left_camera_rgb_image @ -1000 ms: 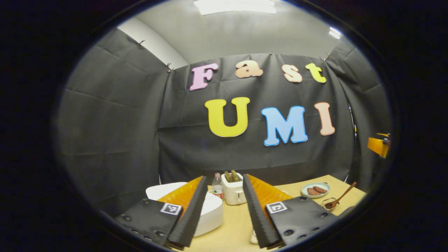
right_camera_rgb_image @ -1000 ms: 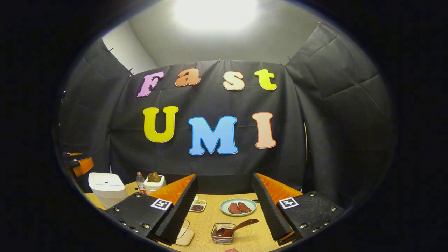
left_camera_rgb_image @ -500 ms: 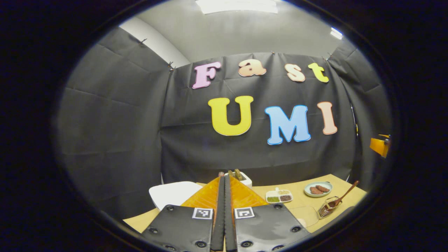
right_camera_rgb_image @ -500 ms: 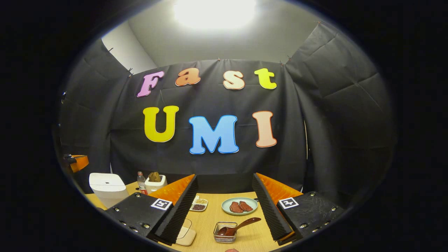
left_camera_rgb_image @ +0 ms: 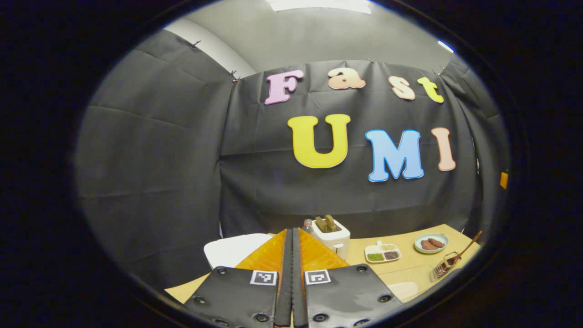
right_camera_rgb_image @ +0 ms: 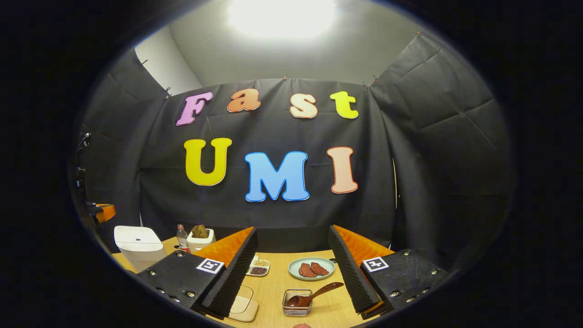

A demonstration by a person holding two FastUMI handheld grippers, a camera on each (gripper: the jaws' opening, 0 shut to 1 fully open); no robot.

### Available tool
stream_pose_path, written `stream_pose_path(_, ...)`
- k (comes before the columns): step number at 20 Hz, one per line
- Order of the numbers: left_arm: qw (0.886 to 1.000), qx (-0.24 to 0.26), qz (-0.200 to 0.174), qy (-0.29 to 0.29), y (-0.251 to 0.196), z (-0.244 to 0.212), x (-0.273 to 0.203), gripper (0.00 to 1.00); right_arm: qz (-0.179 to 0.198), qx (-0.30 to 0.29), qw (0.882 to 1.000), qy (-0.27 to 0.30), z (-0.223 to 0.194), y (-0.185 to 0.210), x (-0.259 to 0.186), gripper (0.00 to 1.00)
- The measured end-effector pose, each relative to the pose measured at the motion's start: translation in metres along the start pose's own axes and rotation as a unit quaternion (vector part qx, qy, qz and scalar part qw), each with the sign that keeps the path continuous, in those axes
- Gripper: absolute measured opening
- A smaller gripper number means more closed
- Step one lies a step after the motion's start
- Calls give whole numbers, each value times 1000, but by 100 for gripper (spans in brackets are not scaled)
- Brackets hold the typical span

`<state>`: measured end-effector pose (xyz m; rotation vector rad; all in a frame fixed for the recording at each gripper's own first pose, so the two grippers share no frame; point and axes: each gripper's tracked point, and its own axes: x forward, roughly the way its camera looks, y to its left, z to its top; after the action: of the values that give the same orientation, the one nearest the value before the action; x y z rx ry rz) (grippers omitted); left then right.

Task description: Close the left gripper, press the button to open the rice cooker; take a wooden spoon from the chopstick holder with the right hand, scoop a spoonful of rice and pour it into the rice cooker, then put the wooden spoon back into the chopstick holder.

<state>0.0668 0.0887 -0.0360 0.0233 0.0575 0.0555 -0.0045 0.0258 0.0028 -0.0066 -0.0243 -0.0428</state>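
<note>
Left hand-held gripper (left_camera_rgb_image: 292, 237): fingers well apart a second ago, now pressed flat together with nothing between them. Its heading has swung left along the worktop (left_camera_rgb_image: 410, 269); the rice cooker (left_camera_rgb_image: 232, 248), earlier partly behind the left finger, now shows just left of the shut fingers, and the toaster (left_camera_rgb_image: 331, 233) sits just right of the tips. Right hand-held gripper (right_camera_rgb_image: 291, 246): drifted slightly; the chopstick holder (right_camera_rgb_image: 297, 303) with the wooden spoon (right_camera_rgb_image: 314, 294) sits a little nearer centre.

Overhead glare — fisheye-bent edges
</note>
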Motion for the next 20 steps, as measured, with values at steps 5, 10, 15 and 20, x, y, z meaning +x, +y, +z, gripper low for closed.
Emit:
stream_pose_path(5, 1000, -3, -1, 27, 25, -33, 38, 8, -15, -11, 1000, 4, -1, 11, -1, 95)
stream_pose_path(10, 998, -7, -5, 69, 39, -80, 68, 8, -28, -21, 999, 8, -2, 21, -4, 95)
stream_pose_path(15, 994, 6, -6, 108, 44, -127, 89, 9, -45, -32, 998, 7, 1, 19, -10, 95)
stream_pose_path(20, 990, -1, -3, 141, 44, -154, 92, 8, -47, -32, 998, 18, -3, 19, -11, 95)
